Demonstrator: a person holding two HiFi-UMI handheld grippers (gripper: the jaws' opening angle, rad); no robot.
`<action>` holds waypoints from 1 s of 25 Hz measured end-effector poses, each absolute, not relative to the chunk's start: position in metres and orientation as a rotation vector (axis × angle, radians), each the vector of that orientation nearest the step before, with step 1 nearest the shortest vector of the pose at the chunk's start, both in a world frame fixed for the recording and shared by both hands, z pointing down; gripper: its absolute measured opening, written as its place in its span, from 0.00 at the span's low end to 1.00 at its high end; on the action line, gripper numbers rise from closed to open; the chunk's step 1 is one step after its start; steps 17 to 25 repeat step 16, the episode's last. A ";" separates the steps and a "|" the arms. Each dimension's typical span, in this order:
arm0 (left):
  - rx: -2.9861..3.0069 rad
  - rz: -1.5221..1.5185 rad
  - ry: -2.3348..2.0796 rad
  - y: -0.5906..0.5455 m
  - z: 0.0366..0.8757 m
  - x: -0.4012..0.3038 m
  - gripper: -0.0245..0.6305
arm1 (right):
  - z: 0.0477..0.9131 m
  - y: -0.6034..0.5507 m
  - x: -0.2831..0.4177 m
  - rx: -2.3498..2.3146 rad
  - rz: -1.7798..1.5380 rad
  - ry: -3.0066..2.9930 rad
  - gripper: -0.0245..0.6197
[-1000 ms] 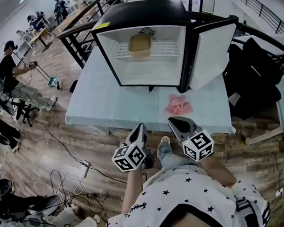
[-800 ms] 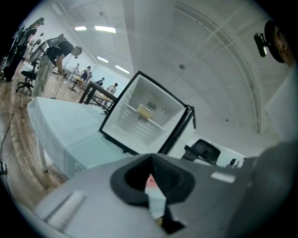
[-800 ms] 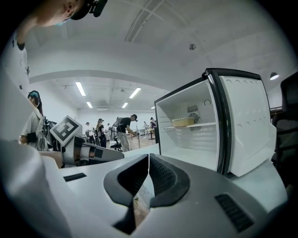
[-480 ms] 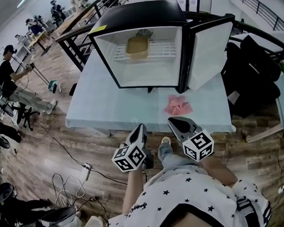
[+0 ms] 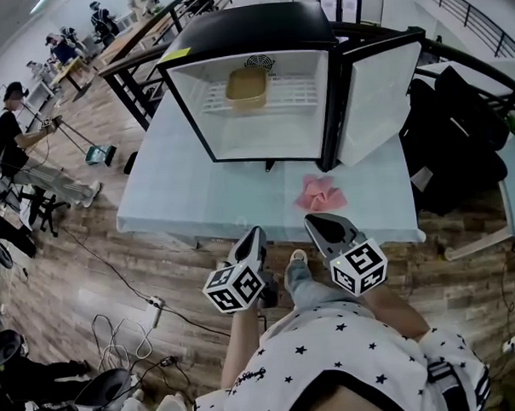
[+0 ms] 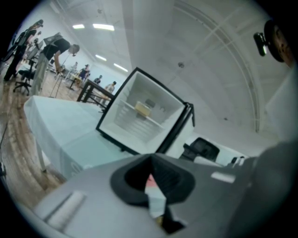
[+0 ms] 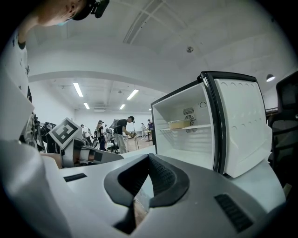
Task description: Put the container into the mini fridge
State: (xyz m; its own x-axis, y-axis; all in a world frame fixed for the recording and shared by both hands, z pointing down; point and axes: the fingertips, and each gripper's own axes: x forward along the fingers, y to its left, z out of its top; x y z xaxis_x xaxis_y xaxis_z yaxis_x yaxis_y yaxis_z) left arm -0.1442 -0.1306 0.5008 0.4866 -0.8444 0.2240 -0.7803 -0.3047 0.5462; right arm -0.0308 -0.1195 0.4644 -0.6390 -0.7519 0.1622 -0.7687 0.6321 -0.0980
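Sitting on the white wire shelf (image 5: 297,90) inside the mini fridge (image 5: 250,26), the tan container (image 5: 246,87) rests upright toward the shelf's left side, just below the round vent (image 5: 260,62) in the fridge's back wall. The fridge's door (image 5: 381,97) stands swung wide open on its right side, showing its white inner face. The black-topped fridge stands on a pale tabletop (image 5: 197,190), at the far part of it. A crumpled pink cloth (image 5: 319,192) lies on the tabletop in front of the fridge, below its right front corner and apart from it.

Both claws are held well in front of the fridge, off the near edge of the tabletop, and point toward the open compartment. The left claw (image 5: 257,234) has its jaws pressed together with nothing between them; its own view shows the dark pads meeting at the tip, with the fridge and container (image 6: 143,109) far beyond. The right claw (image 5: 314,220) is closed and empty as well; in its view the ribbed pads meet at the front, and the container (image 7: 179,124) shows on the shelf inside the fridge past them. The claws sit side by side, near each other but not touching.
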 end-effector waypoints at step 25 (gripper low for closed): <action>2.096 -0.174 -1.335 -0.132 0.505 -0.150 0.04 | 0.463 -0.124 -0.037 1.262 0.243 -2.754 0.07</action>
